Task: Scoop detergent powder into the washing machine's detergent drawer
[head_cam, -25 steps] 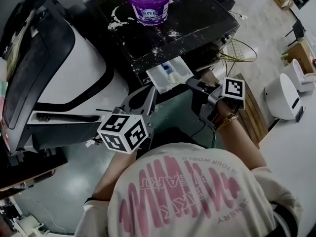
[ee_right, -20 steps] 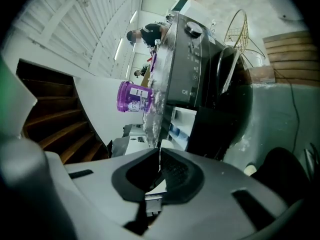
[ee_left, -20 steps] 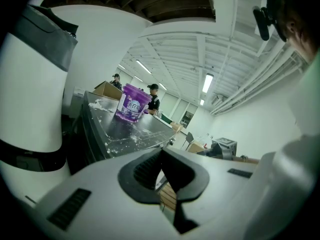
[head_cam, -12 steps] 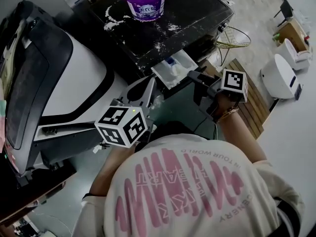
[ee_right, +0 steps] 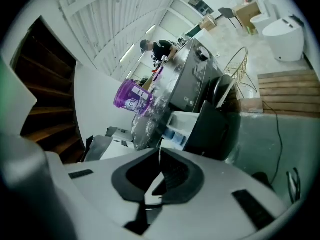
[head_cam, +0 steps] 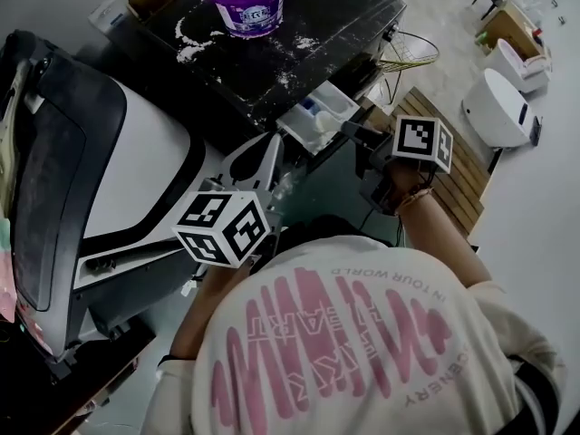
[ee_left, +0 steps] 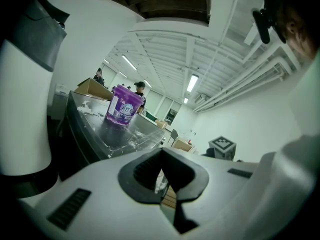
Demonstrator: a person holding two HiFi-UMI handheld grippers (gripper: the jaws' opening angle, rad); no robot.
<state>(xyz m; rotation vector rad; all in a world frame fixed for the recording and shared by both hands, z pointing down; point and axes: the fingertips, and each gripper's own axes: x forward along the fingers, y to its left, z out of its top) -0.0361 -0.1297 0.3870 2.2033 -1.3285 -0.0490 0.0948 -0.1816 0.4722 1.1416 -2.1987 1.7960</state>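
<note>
**Step in hand.** Judged to be a pause between scoops, or the start or end of scooping.
- The drawer (head_cam: pixel 319 116) stands pulled out of the washer (head_cam: pixel 335 25) front, with a blue insert and white compartments showing.
- No scoop can be made out in any view.

**Task items.**
- The tub (head_cam: pixel 245 3) is purple and lidless, with white powder inside. It stands on the washer top, well apart from the drawer.
- Loose powder (head_cam: pixel 195 39) is scattered over the washer top around the tub.

**Grippers.**
- The left gripper (ee_left: pixel 161 154) has its jaws together with nothing clamped. It sits low in front of the washer and points towards the tub.
- The right gripper (ee_right: pixel 160 154) has its jaws closed and carries nothing. In the head view its tip is just beside the drawer's front corner; whether they touch cannot be told.

**Next move (judgement).**
- If powder is yet to go in, a scoop must be found and taken up. One gripper's jaws must part first, then the arm must reach up to the tub.
- If dosing is done, the right gripper is well placed to push the drawer shut.
- The compartment's fill level is too small to read, so neither case can be ruled out.

**Writing.**
- The tub label has white and blue print that is too blurred to read.
- The shirt (head_cam: pixel 362 333) has a pink graphic seen upside down, with "IN YOUR WORLD" legible and the rest uncertain.
- Each gripper's cube (head_cam: pixel 222 227) bears black-and-white square markers and no text.
- The small print on the washer front is unreadable.
</note>
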